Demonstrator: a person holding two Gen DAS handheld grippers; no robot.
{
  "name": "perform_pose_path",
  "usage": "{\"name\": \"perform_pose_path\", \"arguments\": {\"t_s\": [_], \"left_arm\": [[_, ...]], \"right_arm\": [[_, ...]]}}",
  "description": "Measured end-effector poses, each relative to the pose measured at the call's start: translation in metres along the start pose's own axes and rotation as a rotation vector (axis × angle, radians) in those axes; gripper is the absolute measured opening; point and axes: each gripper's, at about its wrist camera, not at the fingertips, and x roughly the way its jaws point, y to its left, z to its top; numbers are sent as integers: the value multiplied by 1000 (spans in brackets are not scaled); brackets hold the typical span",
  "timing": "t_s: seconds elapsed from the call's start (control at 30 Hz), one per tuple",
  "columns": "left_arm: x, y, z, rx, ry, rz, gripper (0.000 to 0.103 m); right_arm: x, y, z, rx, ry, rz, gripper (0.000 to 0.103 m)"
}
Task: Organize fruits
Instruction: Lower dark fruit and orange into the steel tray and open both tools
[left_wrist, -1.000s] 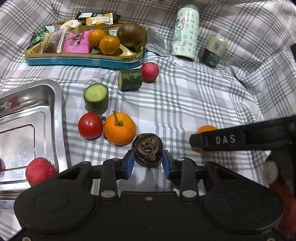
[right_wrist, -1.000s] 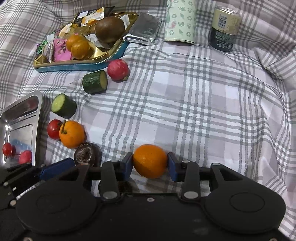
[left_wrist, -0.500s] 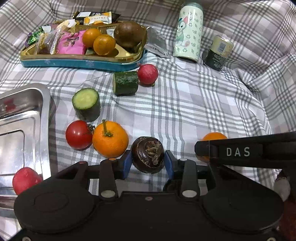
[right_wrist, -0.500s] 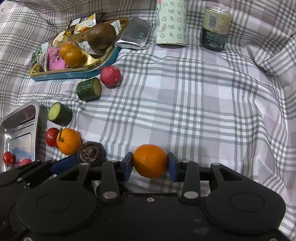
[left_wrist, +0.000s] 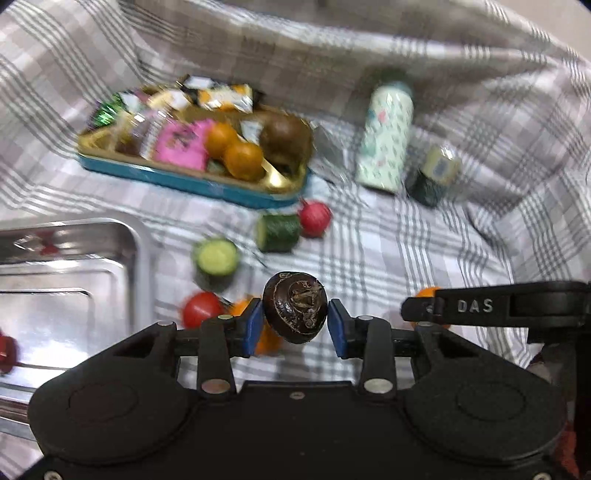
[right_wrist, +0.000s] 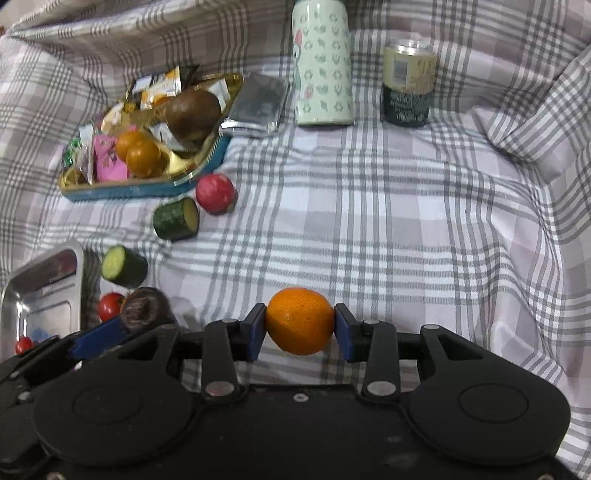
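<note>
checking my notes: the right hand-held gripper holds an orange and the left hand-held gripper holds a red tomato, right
Not quite. The left hand-held gripper holds a dark brown round fruit, not the tomato, which lies on the cloth, as the left wrist view shows. The right hand-held gripper does hold the orange.

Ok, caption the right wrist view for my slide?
Right gripper holds an orange above the plaid cloth, beside scattered produce and a steel tray.

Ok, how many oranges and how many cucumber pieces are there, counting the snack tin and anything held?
Oranges: 4, two in the snack tin at and, one on the cloth at, one in the right gripper
Cucumber pieces: 2
Total: 6
</note>
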Motion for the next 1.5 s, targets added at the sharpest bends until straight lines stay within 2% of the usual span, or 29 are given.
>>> {"name": "perform_pose_path", "arguments": {"t_s": [0.27, 0.47, 0.73, 0.97, 1.17, 1.33, 1.43, 1.5], "left_arm": [[-40, 56, 15, -77, -105, 106, 46], [-62, 102, 15, -109, -164, 213, 46], [-80, 152, 0, -130, -185, 310, 46], [-89, 184, -22, -126, -181, 353, 46], [-92, 199, -36, -122, -187, 373, 46], [-88, 212, -38, -186, -169, 357, 46], [-80, 220, -37, -242, -118, 345, 46], [-80, 225, -38, -270, -112, 320, 46]], "right_arm": [[-18, 13, 4, 43, -120, 97, 41], [-30, 41, -1, 30, -229, 175, 41], [-36, 94, -19, -59, -328, 281, 41], [-32, 135, -40, -139, -329, 380, 41], [-27, 158, -59, -210, -284, 448, 41], [-23, 175, -74, -272, -257, 469, 41], [-19, 183, -80, -308, -237, 474, 41], [-17, 187, -84, -326, -231, 473, 41]]}}
